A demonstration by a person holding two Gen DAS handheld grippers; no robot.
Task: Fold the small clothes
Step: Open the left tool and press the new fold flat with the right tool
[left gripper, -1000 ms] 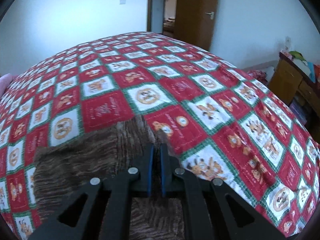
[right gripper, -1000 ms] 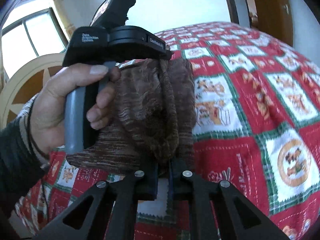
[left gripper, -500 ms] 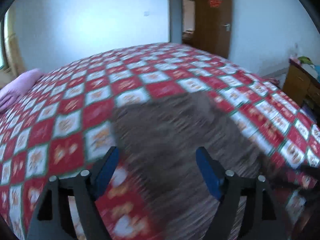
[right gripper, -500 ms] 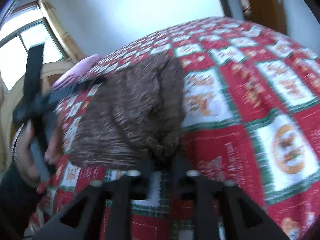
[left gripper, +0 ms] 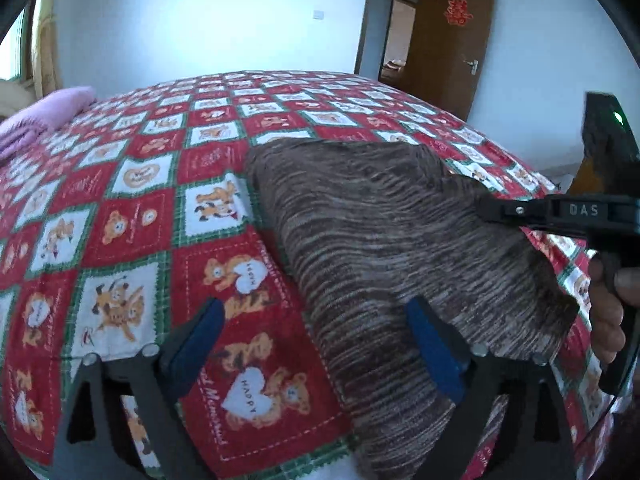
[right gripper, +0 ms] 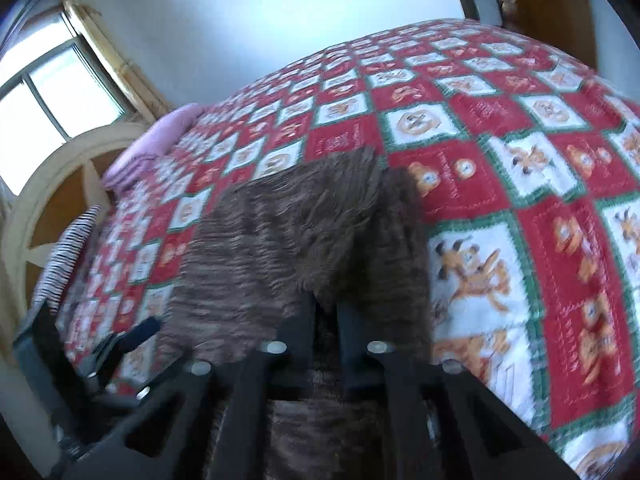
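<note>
Bedroom with white walls, a brown door (left gripper: 452, 36) behind the bed, and a window (right gripper: 52, 108) by the headboard. A red-and-white cartoon patchwork quilt (left gripper: 132, 216) covers the bed. All places below are given relative to the brown knit garment (left gripper: 384, 248).

The garment lies on the quilt, partly folded, with a doubled layer on its right side. The left gripper (left gripper: 316, 348) hangs over the garment's near-left edge, jaws spread wide and holding nothing; one blue pad is over the quilt, the other over the knit. The right gripper (right gripper: 326, 320) is at the garment's near-right edge, jaws narrow and pinching a fold of knit.

Step in hand, as a judgement: carrying the right-side fold over. To do it well, the pinch should stay firm and travel low across the garment so the layer lands flat. The left gripper can press the near-left edge to stop the knit dragging over the quilt, and edges should be lined up before release.

Only the left wrist view shows the right hand (left gripper: 608, 312) on its handle, the door and the garment's full spread. Only the right wrist view shows the pinch itself, the window, a pink pillow (right gripper: 152, 144) beyond the garment's far-left, and a striped item (right gripper: 66, 256) to its left.
</note>
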